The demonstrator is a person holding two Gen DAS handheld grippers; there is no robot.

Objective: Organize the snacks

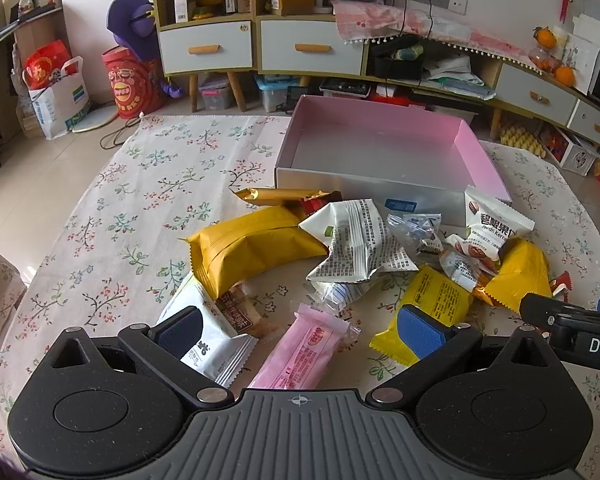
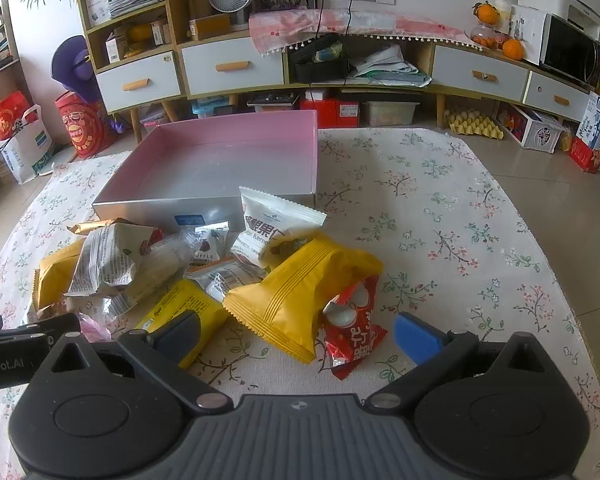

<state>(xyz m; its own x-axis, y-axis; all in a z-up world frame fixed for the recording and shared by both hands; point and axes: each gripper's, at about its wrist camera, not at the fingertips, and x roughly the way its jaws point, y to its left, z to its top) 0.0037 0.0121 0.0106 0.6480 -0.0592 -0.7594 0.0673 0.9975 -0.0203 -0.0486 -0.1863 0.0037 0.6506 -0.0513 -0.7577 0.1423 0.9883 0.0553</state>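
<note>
1. White packet (image 1: 496, 220) reads "Pecan Kernel"; it leans against the empty pink box (image 1: 380, 136) on the desk.
2. Left tongs (image 1: 298, 330) and right tongs (image 2: 300, 336) both gape, empty.
3. Only the right view shows the red packet (image 2: 352, 328).

The cloth (image 1: 148, 200) was cream with a floral sprig print in green, red and dark brown. The box (image 2: 236, 136) was pink inside, silver-grey outside. 2 packets (image 1: 252, 248) (image 2: 304, 292) were yellow, a bar (image 1: 300, 356) pink, a pouch (image 2: 352, 328) red. The pecan packet (image 1: 496, 220) was white. Each gripper was black with blue pads (image 1: 420, 332).
</note>
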